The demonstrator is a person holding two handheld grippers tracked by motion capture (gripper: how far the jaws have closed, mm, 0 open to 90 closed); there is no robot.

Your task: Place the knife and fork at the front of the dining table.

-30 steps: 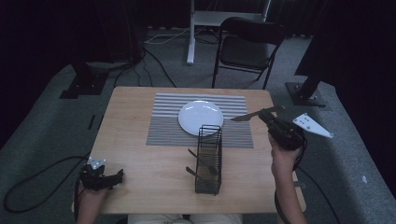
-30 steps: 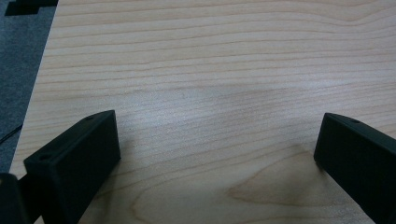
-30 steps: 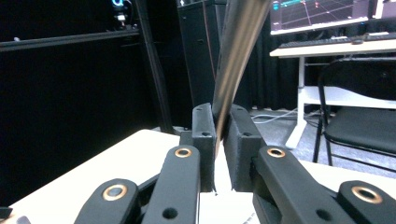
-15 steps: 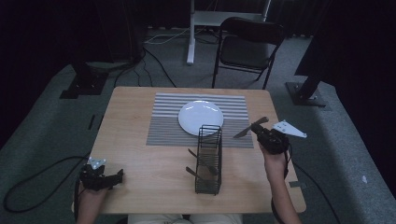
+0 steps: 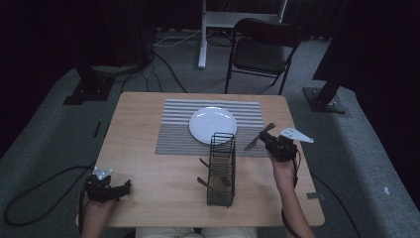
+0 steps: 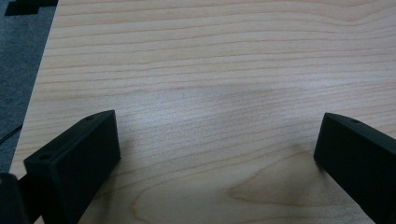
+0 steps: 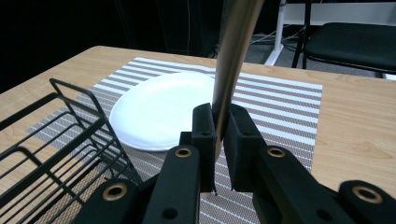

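Knife (image 5: 257, 139): clamped between the closed jaws of the right gripper (image 5: 270, 140), held in the air above the table's right half, just off the right end of the striped placemat (image 5: 178, 134). In the high view the blade slants up and away from the gripper toward the table's far edge, its tip over the mat's right end. The right gripper view shows the metal blade (image 7: 233, 51) rising steeply out of the two pads (image 7: 205, 126), which press on it from both sides.

White plate (image 5: 213, 125): lies on the placemat, toward the far edge and near the table's middle, apart from the knife.

Black wire rack (image 5: 221, 168): stands between plate and near edge, left of the right gripper; utensils lie in it, too dark to identify. A strip of bare wood separates rack and right hand (image 5: 283, 168).

Table (image 5: 148, 198): the left half and the right edge are open wood.

Left gripper (image 5: 119, 188): rests at the near left corner, jaws spread wide with nothing between them. The left gripper view shows bare wood grain between them (image 6: 219, 140) and the table's edge with grey floor beyond; the right gripper view adds the rack's wires (image 7: 56, 135) and a chair (image 7: 355, 42) behind the far edge.
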